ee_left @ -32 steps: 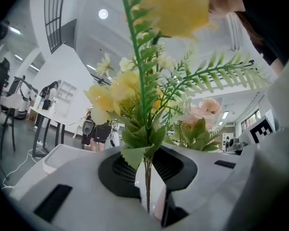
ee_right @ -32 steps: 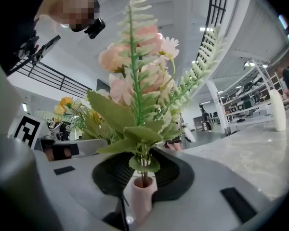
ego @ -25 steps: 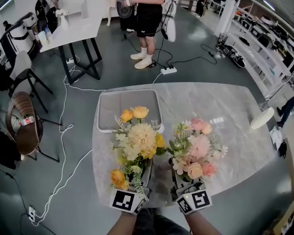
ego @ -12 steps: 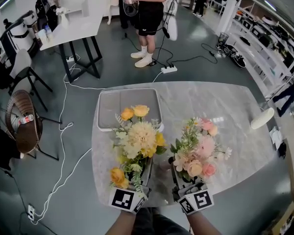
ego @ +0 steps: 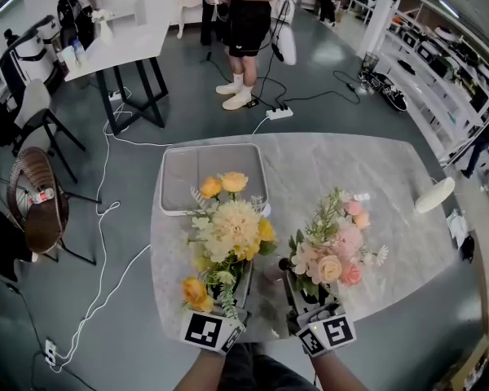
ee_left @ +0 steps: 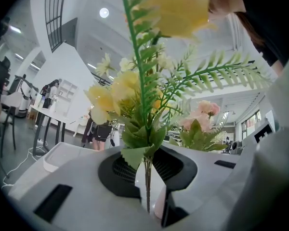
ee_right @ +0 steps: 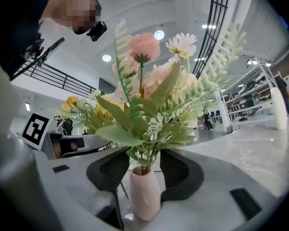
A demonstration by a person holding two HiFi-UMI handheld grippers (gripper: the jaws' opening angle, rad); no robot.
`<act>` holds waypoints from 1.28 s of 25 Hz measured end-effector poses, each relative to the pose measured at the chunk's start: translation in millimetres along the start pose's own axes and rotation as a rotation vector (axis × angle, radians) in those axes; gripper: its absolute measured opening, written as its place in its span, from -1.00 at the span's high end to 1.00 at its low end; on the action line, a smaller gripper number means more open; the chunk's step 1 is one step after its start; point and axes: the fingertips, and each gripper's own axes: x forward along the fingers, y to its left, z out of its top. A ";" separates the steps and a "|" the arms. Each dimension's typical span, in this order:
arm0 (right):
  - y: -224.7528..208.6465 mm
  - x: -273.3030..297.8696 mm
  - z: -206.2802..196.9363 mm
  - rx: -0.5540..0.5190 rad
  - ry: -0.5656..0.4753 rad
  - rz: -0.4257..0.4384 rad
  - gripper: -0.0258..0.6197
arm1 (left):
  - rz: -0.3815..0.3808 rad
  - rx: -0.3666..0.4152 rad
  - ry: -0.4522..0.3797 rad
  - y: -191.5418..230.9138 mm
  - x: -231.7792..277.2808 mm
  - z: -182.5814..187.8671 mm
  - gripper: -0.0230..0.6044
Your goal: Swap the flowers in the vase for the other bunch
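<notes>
Glossy marble tabletop, ovoid matte-pink vase

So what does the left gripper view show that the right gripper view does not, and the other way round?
Only the left gripper view: the thin stems of the yellow bunch clamped in the left hand-held gripper.
Only the right gripper view: the stems of the pink bunch entering the pink vase, which stands untouched between the opening jaws of the right hand-held gripper.
Both: the blooms of both bunches and part of the pink vase.

Tray stands behind yellow bunch; open tabletop beyond pink bunch
</notes>
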 end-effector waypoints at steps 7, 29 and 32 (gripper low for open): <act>-1.2 -3.4 -3.7 0.025 0.012 -0.003 0.30 | 0.009 -0.002 0.000 -0.1 -3.0 0.9 0.68; 4.5 -19.5 -34.1 0.052 0.102 -0.033 0.29 | 0.032 -0.011 -0.006 4.0 -23.3 -2.0 0.68; 9.4 -28.7 -33.3 0.039 0.105 -0.027 0.29 | 0.039 -0.013 -0.008 -0.5 -32.1 -2.6 0.68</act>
